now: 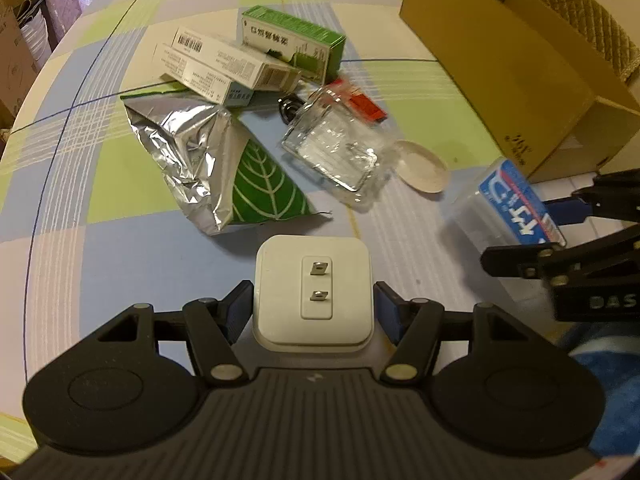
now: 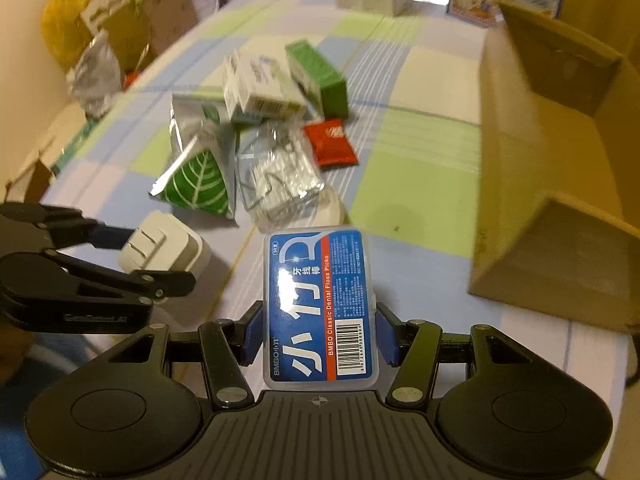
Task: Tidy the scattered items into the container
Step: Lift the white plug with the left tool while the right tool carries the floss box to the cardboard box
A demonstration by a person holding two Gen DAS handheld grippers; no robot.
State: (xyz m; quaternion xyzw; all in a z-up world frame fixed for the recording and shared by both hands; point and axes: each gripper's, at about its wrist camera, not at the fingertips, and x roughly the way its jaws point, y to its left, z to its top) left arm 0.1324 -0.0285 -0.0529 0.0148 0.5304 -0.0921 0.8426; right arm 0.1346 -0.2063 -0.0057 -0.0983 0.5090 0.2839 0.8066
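Floss box reads "BMBO Classic Dental Floss Picks" beside large white Chinese characters, with a barcode near its close end. One such box, clear-lidded with a blue label, pinched between the blue pads of the right claw, lifted off the tabletop and angled steeply down. One white plug adapter, two metal prongs facing up, pinched in the left claw, also pointing steeply down, to the left of the right claw.

Still lying on the checked tabletop, far of both claws: one green carton, two white cartons with barcodes, one foil pouch with a green leaf print, one clear crumpled wrapper, one red sachet.

One open cardboard container stands at the right; other print too blurred to read.
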